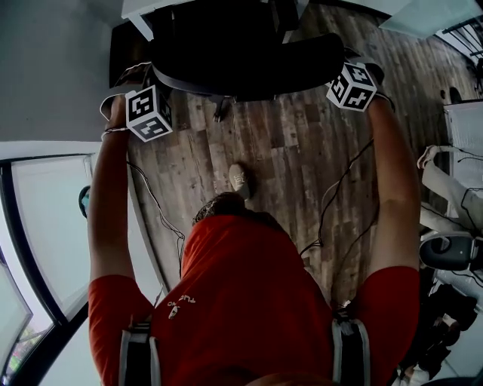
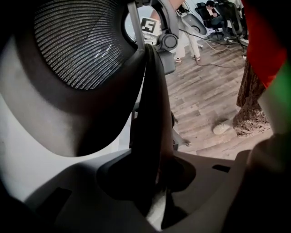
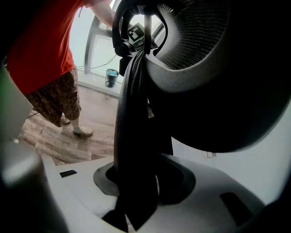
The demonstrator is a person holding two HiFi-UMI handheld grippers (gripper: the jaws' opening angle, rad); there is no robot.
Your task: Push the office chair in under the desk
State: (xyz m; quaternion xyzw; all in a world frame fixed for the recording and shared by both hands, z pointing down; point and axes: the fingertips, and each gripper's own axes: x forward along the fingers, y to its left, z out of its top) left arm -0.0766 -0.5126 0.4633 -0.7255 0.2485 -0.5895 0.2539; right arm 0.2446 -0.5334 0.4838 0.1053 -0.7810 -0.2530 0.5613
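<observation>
Head view: your left gripper (image 1: 145,81) and right gripper (image 1: 346,62) sit at the two ends of the backrest (image 1: 249,71) of the office chair (image 1: 226,38). The chair stands at the upper centre of the frame. The backrest shows as a dark curved band across the top of the frame. The rest of the chair lies in shadow beyond it, next to the white desk edge (image 1: 139,21) at the upper left. Both of your arms reach straight out to the backrest. Each marker cube, left (image 1: 149,113) and right (image 1: 352,85), faces the camera. Below the chair, the wooden floor (image 1: 302,151) carries loose cables (image 1: 336,188). One shoe (image 1: 240,179) shows at mid-frame, above your red shirt (image 1: 249,301).

Left gripper view: the jaws are clamped on the dark rim of the backrest. The rim rises from between them at the lower centre toward the top of the frame. The mesh panel (image 2: 77,41) fills the upper left.

Right gripper view: the jaws are likewise clenched on the dark backrest rim at the lower centre. The mesh curves away at the upper right. A small container (image 3: 110,77) stands on the floor at the foot of the window (image 3: 97,45), at the upper left.
</observation>
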